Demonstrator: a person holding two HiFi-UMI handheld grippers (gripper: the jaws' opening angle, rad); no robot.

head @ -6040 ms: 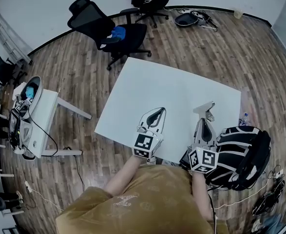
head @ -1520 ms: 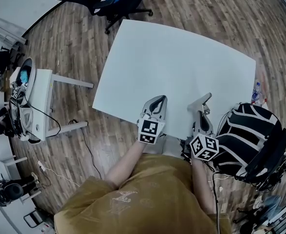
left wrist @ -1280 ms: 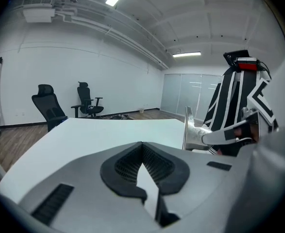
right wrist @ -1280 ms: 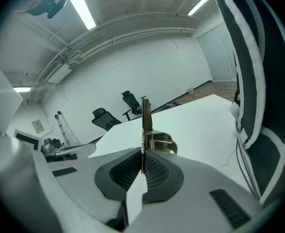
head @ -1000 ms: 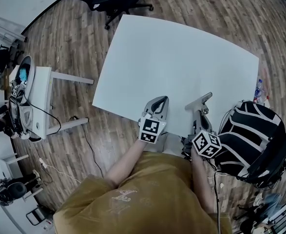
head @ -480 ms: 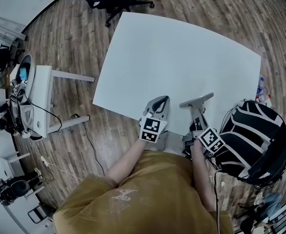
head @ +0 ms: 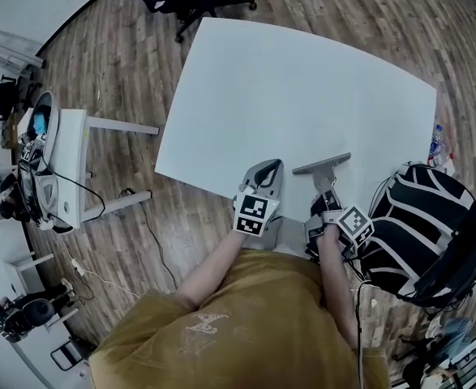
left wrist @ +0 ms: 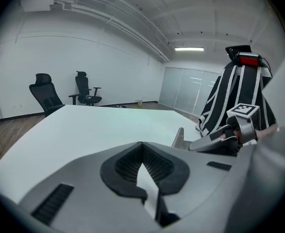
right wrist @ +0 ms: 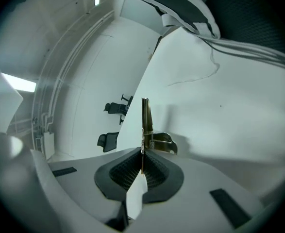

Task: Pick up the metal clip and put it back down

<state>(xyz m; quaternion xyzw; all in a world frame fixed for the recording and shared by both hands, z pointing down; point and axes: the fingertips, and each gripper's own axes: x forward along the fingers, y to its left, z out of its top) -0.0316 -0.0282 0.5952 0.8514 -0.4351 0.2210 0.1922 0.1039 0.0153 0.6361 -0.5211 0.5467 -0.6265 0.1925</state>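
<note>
Wood planks run across the floor under a white table point(head: 302, 87), and I stand at its near edge with a gripper in each hand. At the far end, two black office chairs point(left wrist: 45, 91) stand against a pale wall. A small side desk point(head: 67, 168) loaded with gear and cables sits off to my left. A black backpack with white stripes point(head: 416, 225) stands just beside my right arm, at the table's right corner.

My left gripper point(head: 263, 173) rests low over the near edge of the table, pointing away from me. Its jaws are pressed together at the tips, with nothing between them. The marker cube point(head: 254, 215) sits behind them, above my wrist.

My right gripper point(head: 325, 185) is rolled onto its side, just right of the left one and apart from it. Its jaws are clenched on the metal clip point(right wrist: 144, 123), pinching one thin flat handle edge-on between the ribbed pads. The clip's sprung body and its other handle stick out past the fingertips towards the table. From above, the clip shows as a short grey bar lying crosswise over the table's near edge, and it throws a soft shadow on the white top. Whether it touches the surface I cannot tell.
</note>
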